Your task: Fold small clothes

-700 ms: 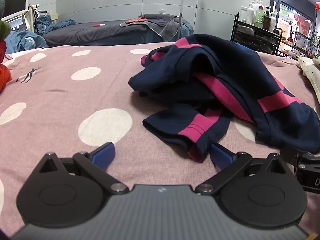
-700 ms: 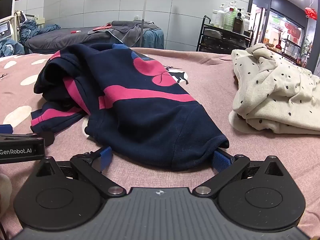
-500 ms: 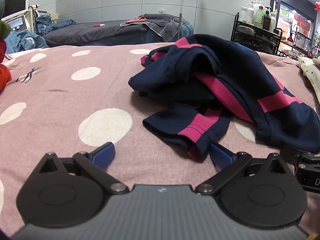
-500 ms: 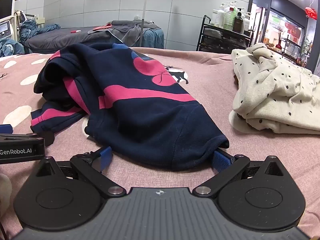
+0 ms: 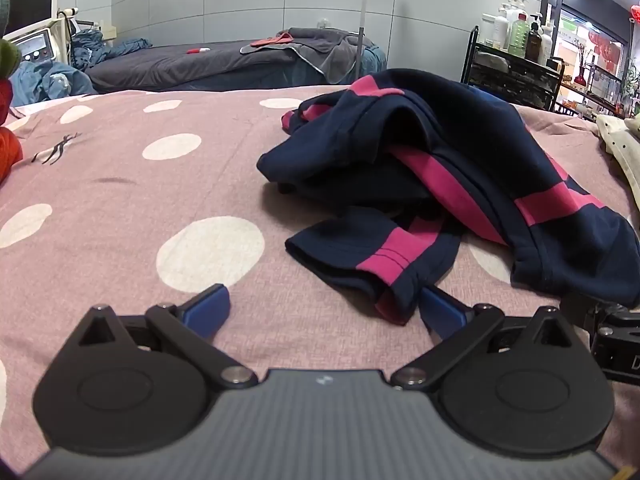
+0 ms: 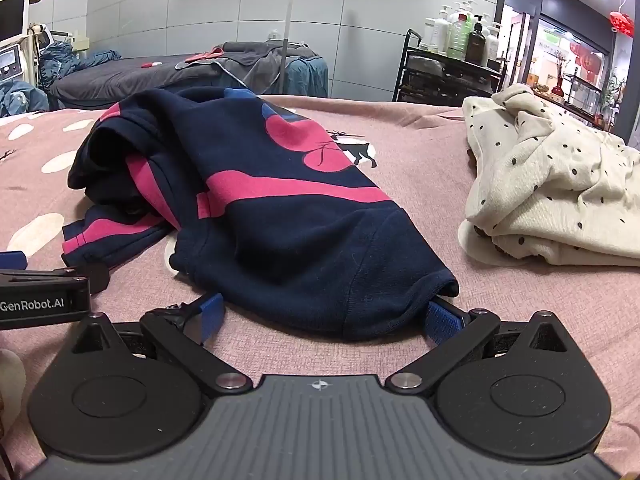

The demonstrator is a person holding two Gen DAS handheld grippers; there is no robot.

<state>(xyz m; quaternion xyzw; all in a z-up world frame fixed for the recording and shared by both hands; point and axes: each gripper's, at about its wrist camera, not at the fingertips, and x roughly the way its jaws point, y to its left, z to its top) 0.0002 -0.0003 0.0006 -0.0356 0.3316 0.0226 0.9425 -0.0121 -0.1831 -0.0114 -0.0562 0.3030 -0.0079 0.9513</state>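
- Your left gripper [image 5: 324, 307] sits low on the bed [image 5: 120, 208] with its jaws spread wide and nothing between them; the right-hand pad [image 5: 440, 308] lies just beside the sleeve [image 5: 376, 256] cuff, possibly touching it.
- Your right gripper [image 6: 326, 316] is likewise released, jaws wide apart, straddling the near hem of the sweater [image 6: 280, 208]; its right pad [image 6: 442, 320] is tucked at the hem corner, and I cannot tell whether it is under the cloth.
- The sweater, navy with pink bands, lies crumpled in the middle of the bed, unfolded, one sleeve trailing toward your left gripper and the body bunched up behind it.
- A cream dotted garment [image 6: 552, 188] lies heaped to the right, apart from the sweater.
- Judged from this, you are about to pinch the hem and the cuff to spread the sweater flat; no fold is made yet.
- Risks:
  - Close the right jaws as they stand and you may bite a thick roll of hem, or the sheet with it, and lift the bedding too.
  - The left jaws are mostly over bare sheet; closing here could miss the cuff or catch only its edge, which would slip on the pull.
  - The two grippers sit close side by side; a careless sweep could knock them together.
  - Pulling unevenly would twist the bunched body further.
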